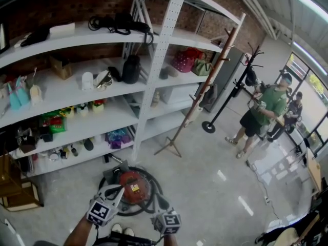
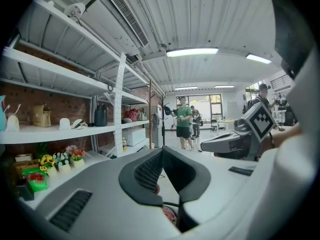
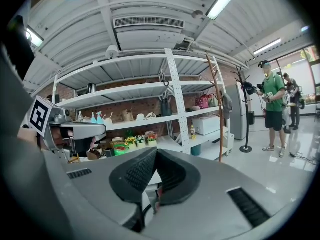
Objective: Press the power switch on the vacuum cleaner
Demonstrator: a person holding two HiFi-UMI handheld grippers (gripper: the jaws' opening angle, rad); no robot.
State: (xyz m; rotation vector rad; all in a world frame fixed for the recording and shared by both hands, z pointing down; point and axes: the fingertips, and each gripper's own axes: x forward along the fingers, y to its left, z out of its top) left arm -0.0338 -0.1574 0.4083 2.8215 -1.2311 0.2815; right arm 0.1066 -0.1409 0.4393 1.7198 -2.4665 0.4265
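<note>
Left gripper: jaws closed tip to tip, nothing between them; held above the near-left part of the vacuum cleaner
Right gripper: jaws together, empty; just beside the left gripper, on its right
Vacuum cleaner: round red body on the floor, below and just ahead of both grippers; black hose coiled round it
Power switch: too small to make out
Shelving: ahead of both grippers, beyond the vacuum cleaner
Person in green shirt: well apart, ahead and right of the right gripper
</note>
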